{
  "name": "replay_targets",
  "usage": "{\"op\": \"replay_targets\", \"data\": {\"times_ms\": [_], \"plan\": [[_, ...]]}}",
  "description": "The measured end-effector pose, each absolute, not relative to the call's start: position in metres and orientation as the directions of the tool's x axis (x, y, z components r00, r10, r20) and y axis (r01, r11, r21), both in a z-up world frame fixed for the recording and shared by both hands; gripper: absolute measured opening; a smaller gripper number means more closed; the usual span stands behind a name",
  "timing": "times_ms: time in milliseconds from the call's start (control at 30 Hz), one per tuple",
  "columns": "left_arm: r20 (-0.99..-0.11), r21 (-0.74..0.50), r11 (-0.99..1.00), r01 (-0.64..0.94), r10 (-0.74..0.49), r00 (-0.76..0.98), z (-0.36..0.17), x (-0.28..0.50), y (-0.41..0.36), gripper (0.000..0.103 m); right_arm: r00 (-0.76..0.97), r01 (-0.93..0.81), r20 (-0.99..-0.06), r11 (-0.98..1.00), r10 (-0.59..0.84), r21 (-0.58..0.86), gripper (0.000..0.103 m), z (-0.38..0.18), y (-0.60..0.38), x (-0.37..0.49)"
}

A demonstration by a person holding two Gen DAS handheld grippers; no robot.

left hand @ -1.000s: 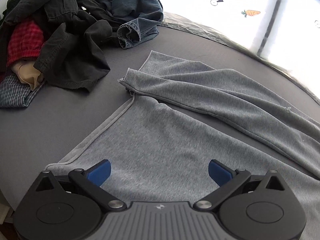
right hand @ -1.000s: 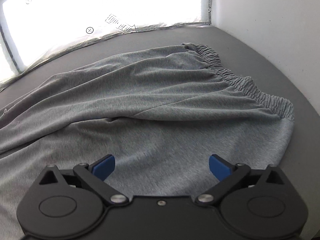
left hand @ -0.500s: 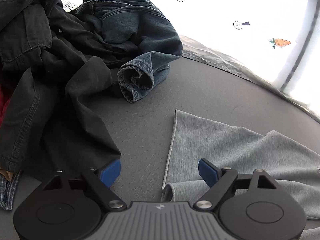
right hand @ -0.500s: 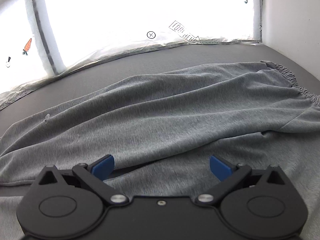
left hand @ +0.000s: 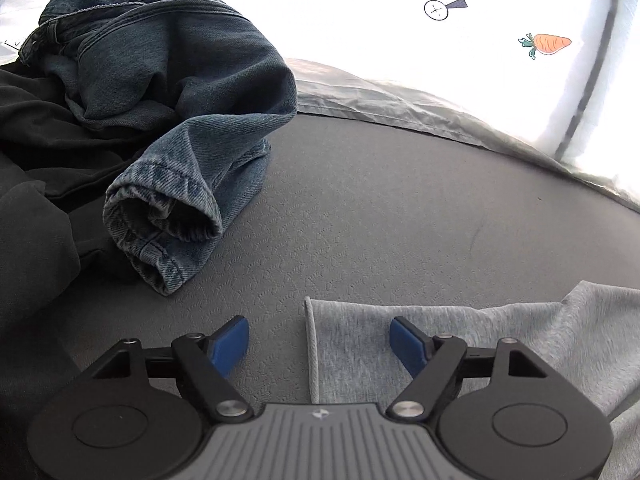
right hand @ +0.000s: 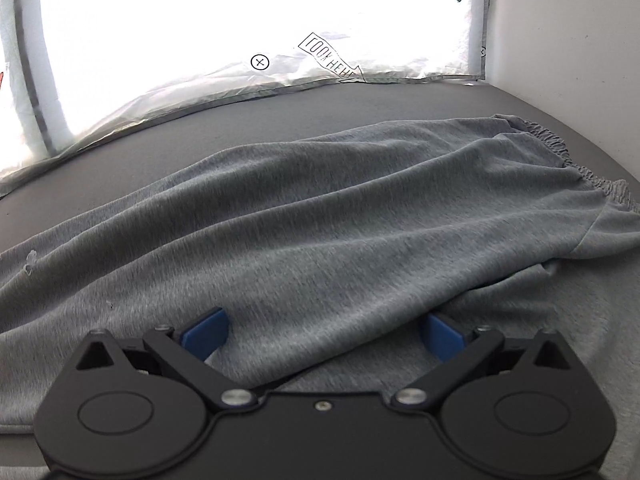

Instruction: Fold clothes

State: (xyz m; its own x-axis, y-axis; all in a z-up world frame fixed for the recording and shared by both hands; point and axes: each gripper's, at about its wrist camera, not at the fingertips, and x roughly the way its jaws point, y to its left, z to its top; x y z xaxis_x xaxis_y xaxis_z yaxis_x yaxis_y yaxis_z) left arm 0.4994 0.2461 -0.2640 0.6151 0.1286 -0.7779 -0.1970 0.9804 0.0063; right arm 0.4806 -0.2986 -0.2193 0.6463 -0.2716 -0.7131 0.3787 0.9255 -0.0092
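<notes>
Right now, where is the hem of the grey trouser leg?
In the left wrist view the hem lies low at the centre on the grey mattress, between the open fingers of the left gripper, right of the jeans.

Sweatpants (right hand: pixel 320 216) lie spread across the mat (left hand: pixel 380 208), waistband at far right, one leg folded over the other. The leg's hem (left hand: pixel 316 344) sits between the left gripper's (left hand: pixel 318 340) fingers. Jeans (left hand: pixel 172 92) rest on a clothes pile (left hand: pixel 36 168) at left.
</notes>
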Motion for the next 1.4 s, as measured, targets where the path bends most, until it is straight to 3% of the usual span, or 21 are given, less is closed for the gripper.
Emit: {"op": "replay_targets", "data": {"times_ms": [33,100,367,500,567,700,933,1000,1133,1400], "plan": [[-0.76,0.021,0.981,-0.19,0.14,0.634,-0.264,0.498,0.245,0.033,0.644,0.38,-0.715,0.925,-0.272,-0.01,0.103,-0.219,-0.299,0.482],[-0.756,-0.034,0.978,-0.205,0.109,0.646,-0.262,0.499,0.25,0.002,0.638,0.383,-0.72,0.924,-0.274,-0.012,0.103,-0.219,-0.298,0.485],[-0.64,-0.002,0.966,-0.259,0.198,0.742,-0.219,0.525,0.27,0.002,0.606,0.363,-0.757,0.932,-0.246,-0.012,0.103,-0.214,-0.301,0.494],[-0.652,0.08,0.951,-0.299,0.277,0.706,-0.227,0.547,0.276,0.002,0.61,0.364,-0.754,0.931,-0.244,-0.007,0.103,-0.215,-0.301,0.489],[-0.682,0.13,0.935,-0.329,0.325,0.656,-0.238,0.553,0.277,0.003,0.61,0.362,-0.754,0.932,-0.245,-0.01,0.103,-0.215,-0.3,0.489],[-0.746,0.014,0.943,-0.333,0.232,0.625,-0.24,0.532,0.28,0.034,0.608,0.351,-0.753,0.936,-0.252,-0.03,0.103,-0.212,-0.299,0.486],[-0.811,-0.061,0.948,-0.313,0.136,0.568,-0.244,0.469,0.246,0.064,0.611,0.371,-0.749,0.928,-0.257,-0.015,0.103,-0.213,-0.305,0.48],[-0.827,-0.05,0.95,-0.307,0.133,0.547,-0.248,0.452,0.231,0.066,0.615,0.373,-0.747,0.928,-0.254,-0.009,0.103,-0.212,-0.306,0.48],[-0.804,0.086,0.962,-0.258,0.22,0.553,-0.254,0.431,0.206,0.075,0.629,0.37,-0.741,0.929,-0.233,0.023,0.103,-0.209,-0.31,0.477],[-0.811,0.146,0.948,-0.282,0.278,0.515,-0.244,0.415,0.202,0.076,0.671,0.397,-0.71,0.912,-0.215,0.1,0.103,-0.199,-0.328,0.452]]}}
